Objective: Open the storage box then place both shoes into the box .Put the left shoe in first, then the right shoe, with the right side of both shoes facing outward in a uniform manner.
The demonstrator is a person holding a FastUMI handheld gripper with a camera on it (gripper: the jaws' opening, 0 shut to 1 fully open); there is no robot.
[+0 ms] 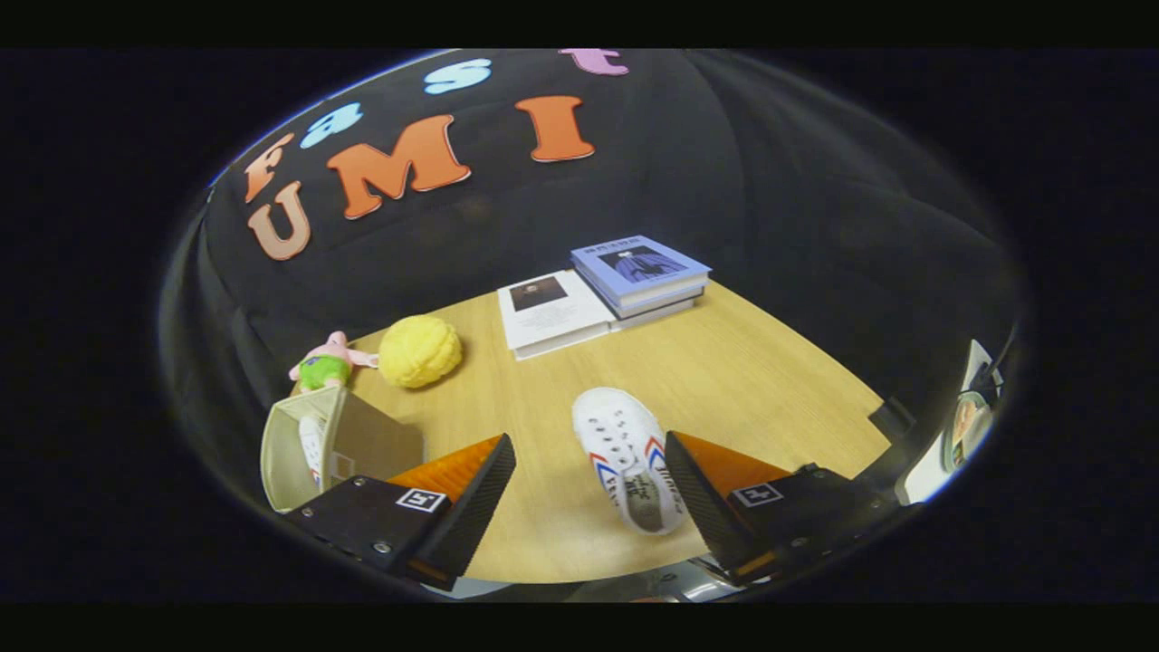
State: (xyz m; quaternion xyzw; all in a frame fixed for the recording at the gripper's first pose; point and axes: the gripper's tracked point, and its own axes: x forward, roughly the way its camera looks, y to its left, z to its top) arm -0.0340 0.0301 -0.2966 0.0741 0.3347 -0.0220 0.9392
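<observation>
On the wooden table (724, 371), by count:
- books (638, 272): three, two stacked and one beside them
- white shoes (629, 457): two, one lying between the fingers, one inside the box
- open storage box (290, 444): one
- yellow ball (419, 350): one
- pink plush toy (328, 362): one
- gripper (589, 480), fingers spread: one

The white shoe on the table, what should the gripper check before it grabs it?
1. Gripper open: ok, fingers spread wide.
2. White shoe between the fingers: ok, though it sits near one finger.
3. Fingers not touching shoe yet: cannot tell.
4. Storage box open: ok, a shoe already seems to be inside.
5. Yellow ball, plush toy and books out of the way: ok, well beyond the fingers.
</observation>
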